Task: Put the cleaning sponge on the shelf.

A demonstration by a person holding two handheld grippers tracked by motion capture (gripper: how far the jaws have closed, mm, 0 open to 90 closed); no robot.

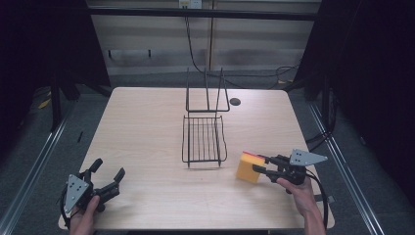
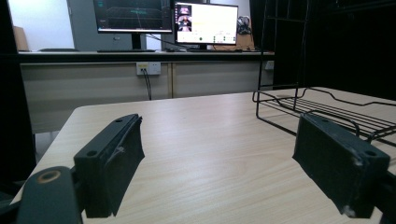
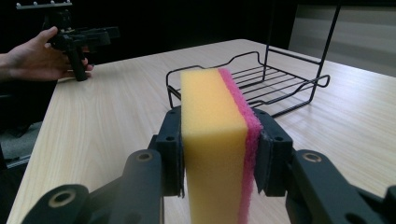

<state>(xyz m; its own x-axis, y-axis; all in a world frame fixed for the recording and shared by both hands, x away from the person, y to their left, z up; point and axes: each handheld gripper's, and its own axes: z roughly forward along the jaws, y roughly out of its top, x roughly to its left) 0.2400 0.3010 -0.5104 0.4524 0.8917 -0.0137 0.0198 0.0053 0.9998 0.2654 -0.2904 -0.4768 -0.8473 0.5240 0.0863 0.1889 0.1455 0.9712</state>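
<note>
Clamping the sponge upright, the right tool sits right of the wire rack; rack lies left and apparently slightly farther; left tool gapes wide, empty, near-left on the desk.

No legible text, label, brand, number or sign appears. Two monitors behind the counter's far edge, seen in the left gripper view, display windows and graphics whose characters are too small and blurred to read.
</note>
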